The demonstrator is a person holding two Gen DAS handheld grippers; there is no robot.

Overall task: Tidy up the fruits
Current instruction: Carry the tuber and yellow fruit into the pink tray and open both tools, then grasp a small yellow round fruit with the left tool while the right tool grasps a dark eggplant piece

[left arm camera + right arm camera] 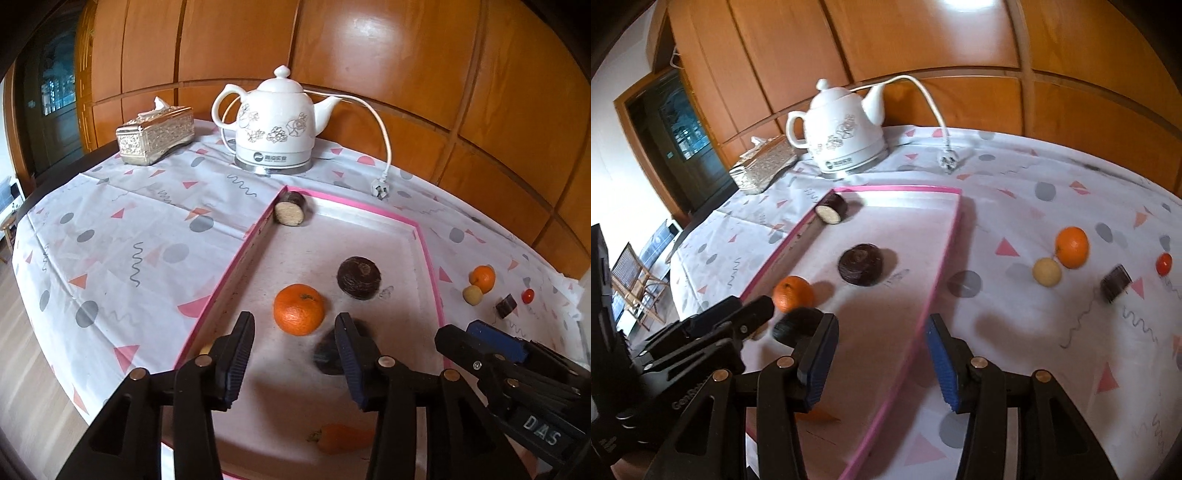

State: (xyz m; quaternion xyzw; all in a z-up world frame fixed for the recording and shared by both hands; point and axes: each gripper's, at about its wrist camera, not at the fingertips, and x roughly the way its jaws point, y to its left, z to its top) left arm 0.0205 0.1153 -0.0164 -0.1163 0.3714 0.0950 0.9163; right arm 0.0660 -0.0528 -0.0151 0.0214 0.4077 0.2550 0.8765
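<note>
Pink-rimmed tray (428,254) on your worktop holds the sorted fruit.
Your left gripper (295,332) hangs over the tray, jaws wide apart and empty, framing the orange (299,309); a carrot (341,438) lies beneath, long axis crosswise, stem end left. Your right gripper (882,338) straddles the tray's right rim, jaws apart, gripping nothing; a second orange (1072,246) waits outside on the cloth.
</note>
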